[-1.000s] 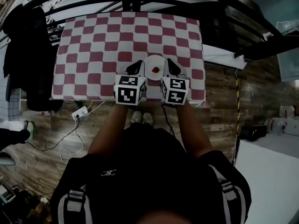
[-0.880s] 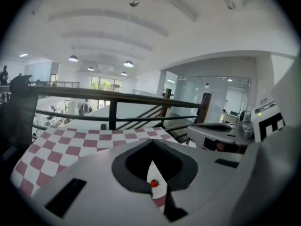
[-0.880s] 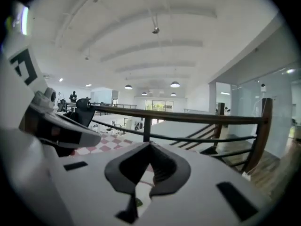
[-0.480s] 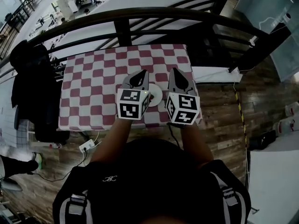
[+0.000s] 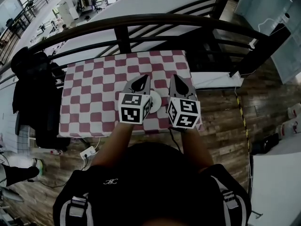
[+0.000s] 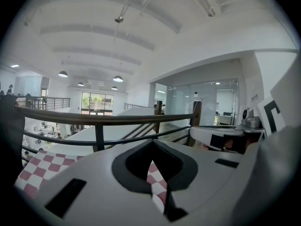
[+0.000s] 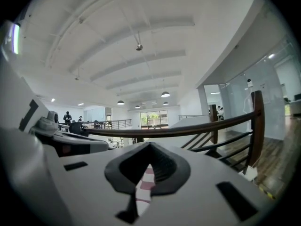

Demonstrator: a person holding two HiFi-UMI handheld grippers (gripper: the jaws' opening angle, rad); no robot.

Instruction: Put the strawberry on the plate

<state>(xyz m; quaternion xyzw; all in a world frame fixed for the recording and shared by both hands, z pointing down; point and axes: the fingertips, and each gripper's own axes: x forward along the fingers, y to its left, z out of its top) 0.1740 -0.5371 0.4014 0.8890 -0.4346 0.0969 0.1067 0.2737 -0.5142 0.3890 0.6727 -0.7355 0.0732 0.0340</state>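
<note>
Wooden floor [image 5: 225,112] and a dark railing [image 5: 141,22] lie around the red and white checked surface [image 5: 89,98] below you. You hold your left claw [image 5: 140,81] and right claw [image 5: 176,80] side by side over its near edge, both pinched shut with nothing in them. Only a bit of the white plate [image 5: 156,100] peeks out between them, and the strawberry is hidden from view.

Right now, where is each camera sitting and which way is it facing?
Head view: on the person's head, looking steeply down at the checkered table; forearms, left gripper, right gripper show.
Left gripper view: on the left gripper, along its shut jaws toward the railing; right gripper at right.
Right gripper view: on the right gripper, along its shut jaws toward the railing; left gripper at left.
Shared: both gripper views see that railing.
</note>
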